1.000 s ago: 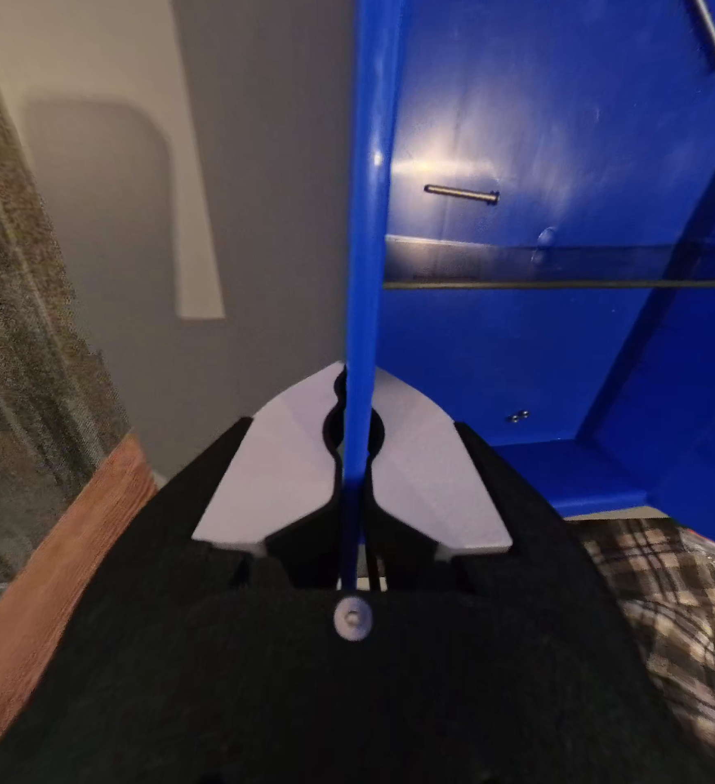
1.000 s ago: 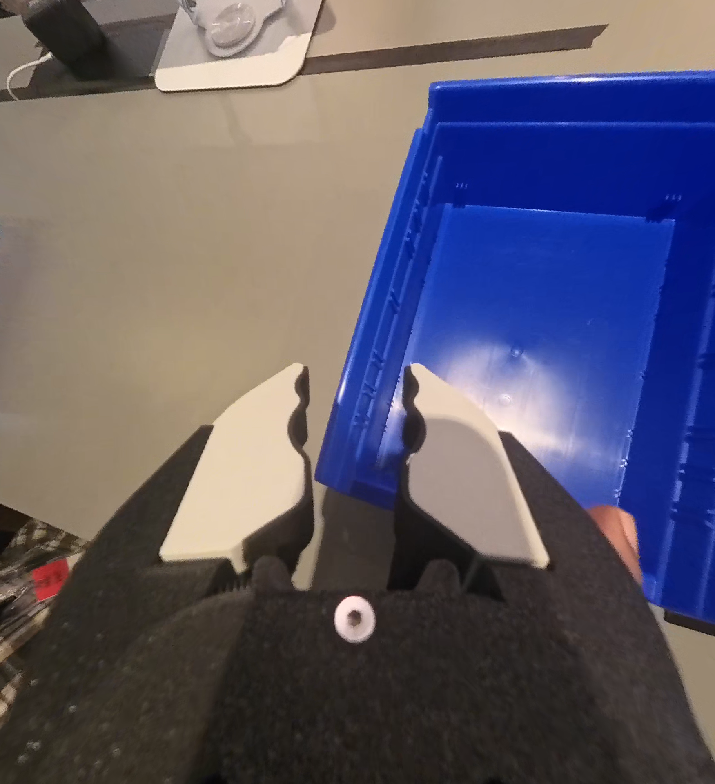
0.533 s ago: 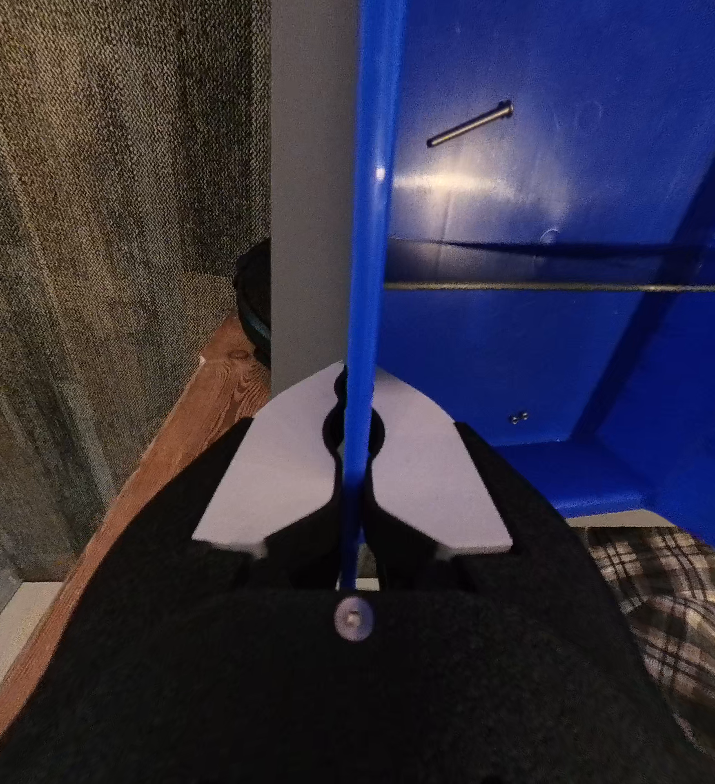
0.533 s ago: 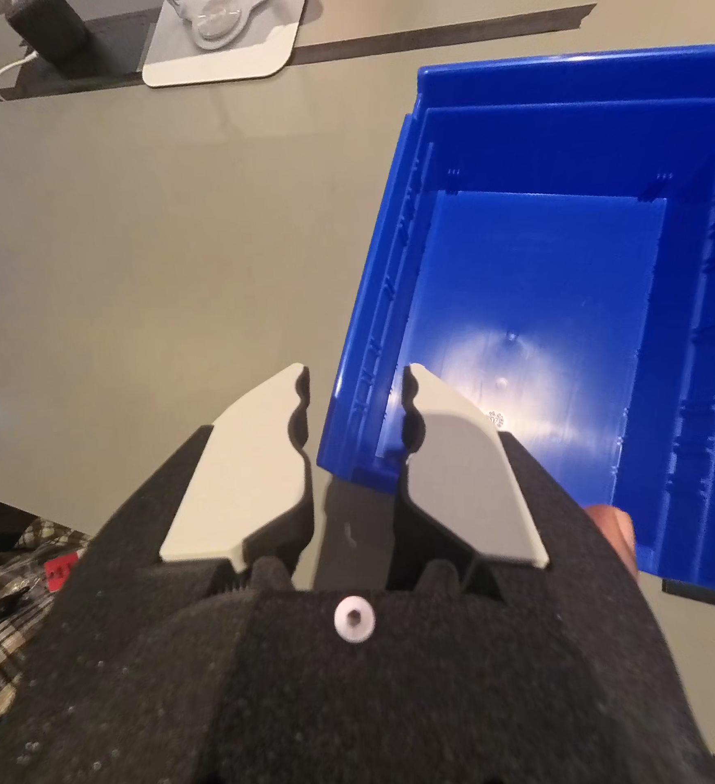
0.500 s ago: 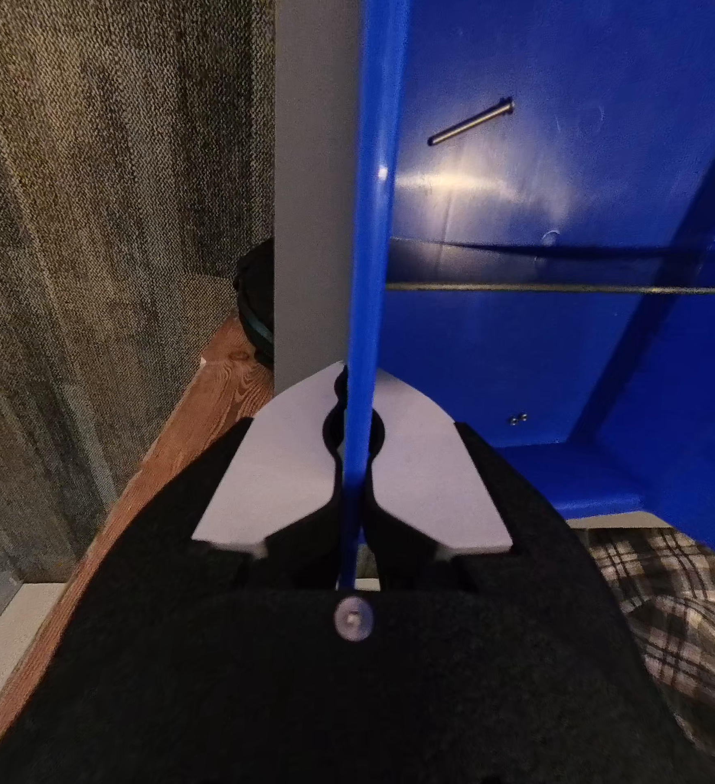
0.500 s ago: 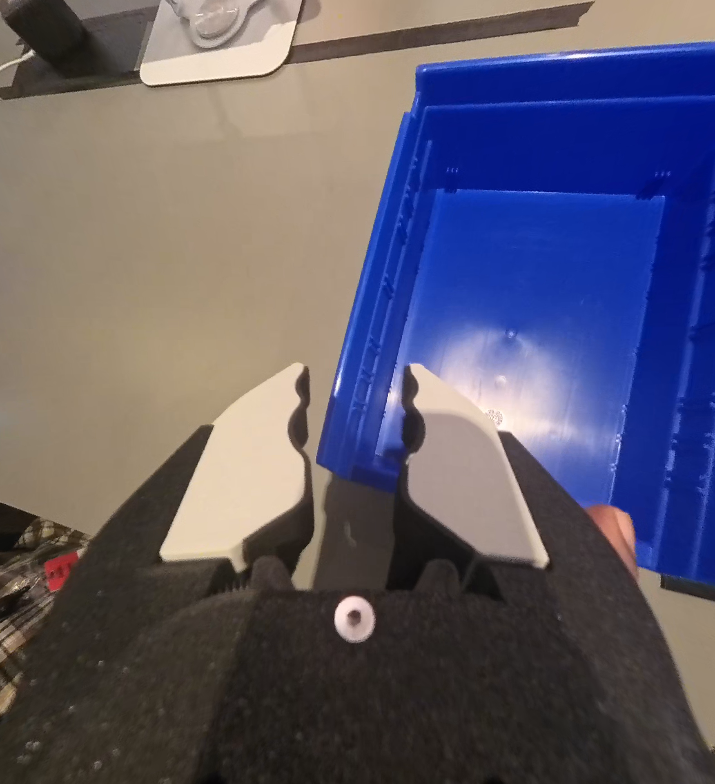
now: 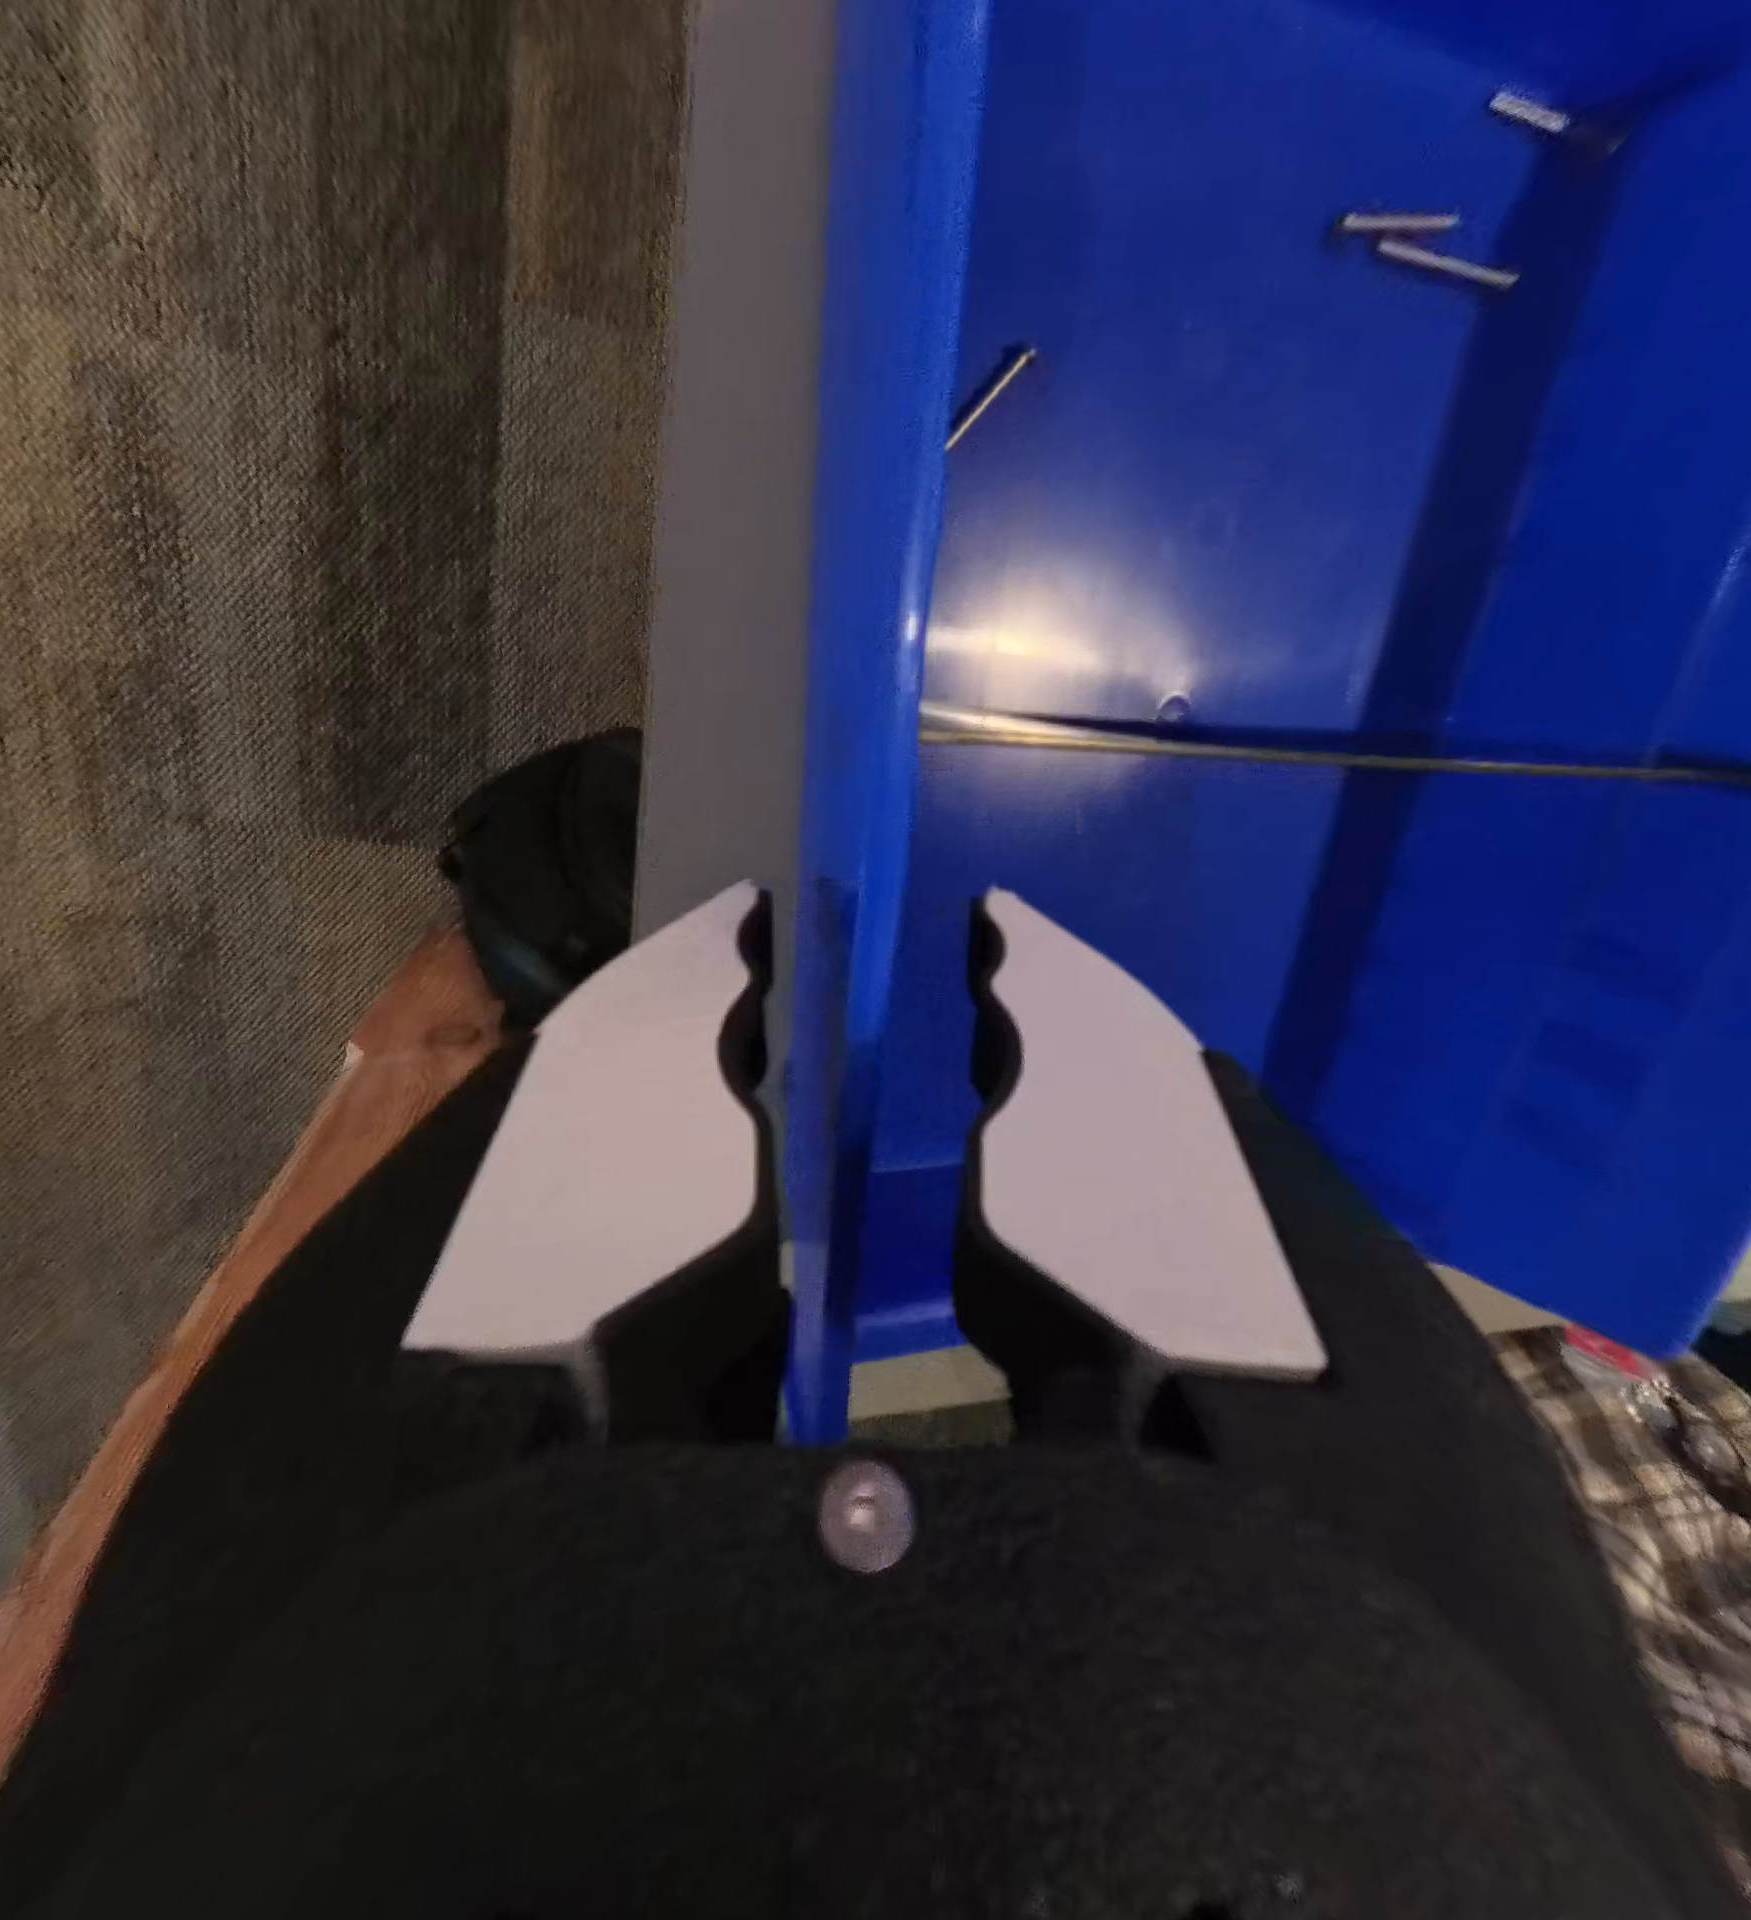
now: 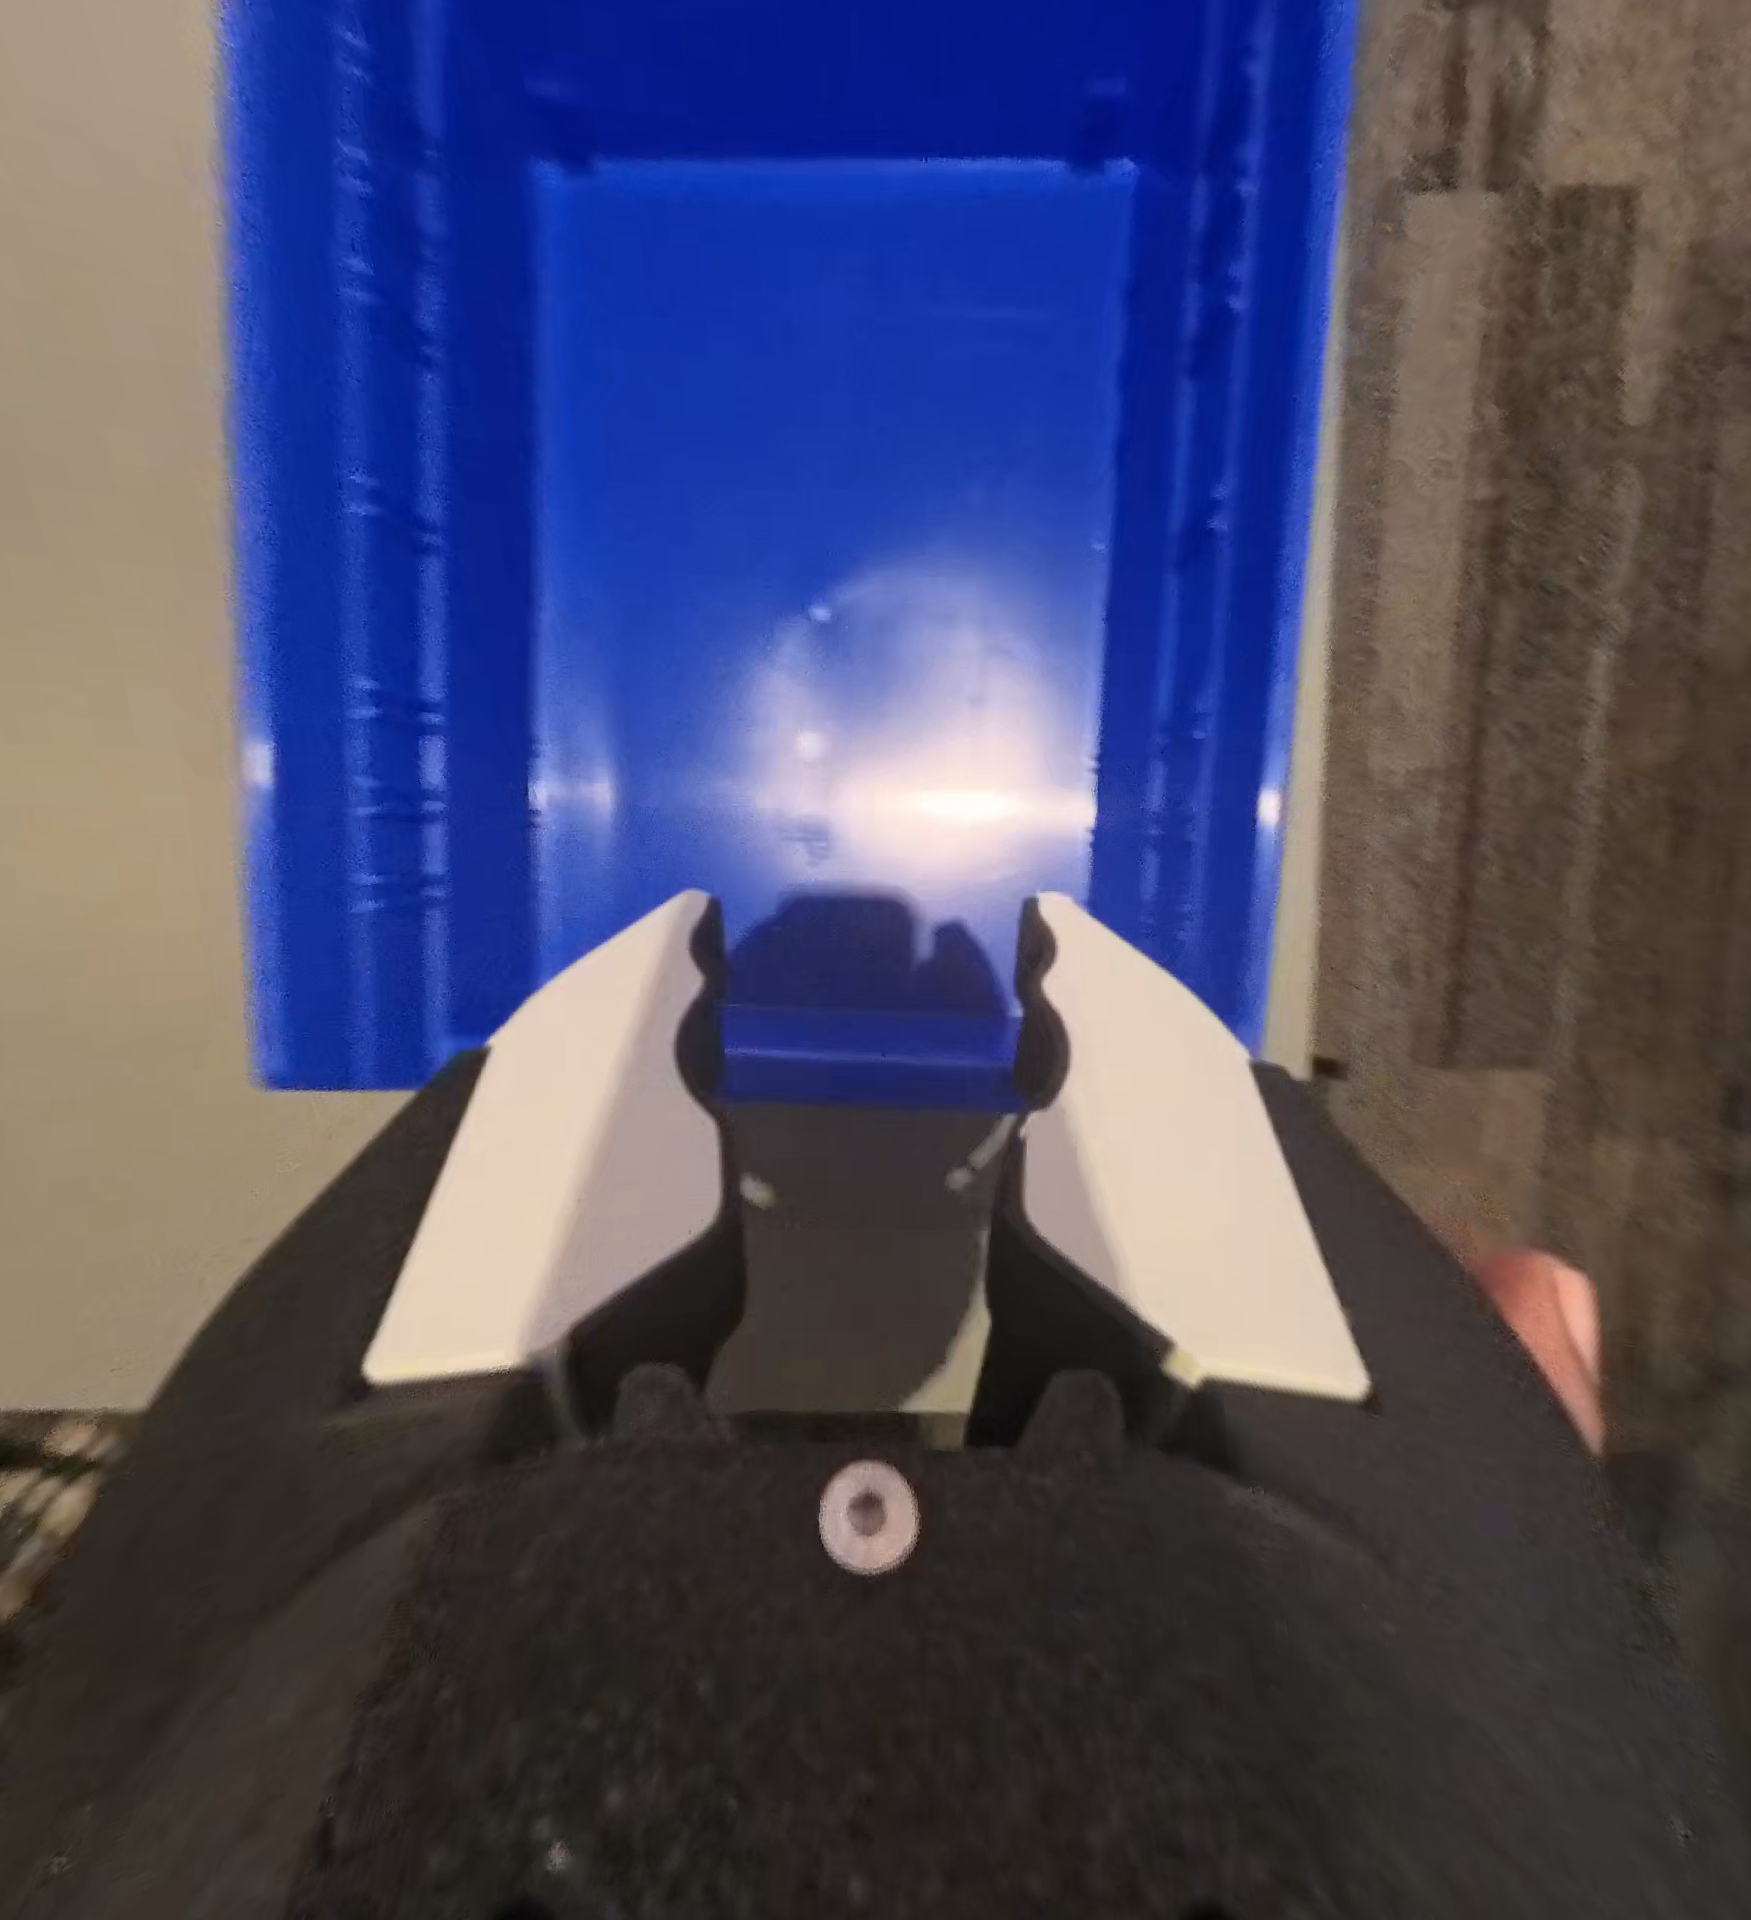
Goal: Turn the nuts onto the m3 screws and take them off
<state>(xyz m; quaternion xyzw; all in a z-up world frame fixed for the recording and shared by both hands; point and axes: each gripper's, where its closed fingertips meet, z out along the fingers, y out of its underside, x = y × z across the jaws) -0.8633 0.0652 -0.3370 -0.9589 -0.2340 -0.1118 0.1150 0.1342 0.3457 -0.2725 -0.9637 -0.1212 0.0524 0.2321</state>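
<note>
In the left wrist view a blue bin stands tilted, and its side wall runs between my fingers. My left gripper is open; the left finger lies close against the wall and the right finger is clear of it. Thin metal screws lie inside the bin: one near the wall and two in the far corner. In the right wrist view my right gripper is open and empty, facing a second blue bin whose floor is bare. No nuts show.
A thin divider crosses the left bin. Carpet, a wooden edge and a dark round object lie left. Plaid cloth is lower right. A fingertip shows beside the right gripper. The beige table lies left. One gripper's finger ends stand about 105 cm off the other's.
My left gripper has opened and let go of the bin wall, and the screws have slid in the bin. My right gripper has opened wider and swung to face its bin squarely.
</note>
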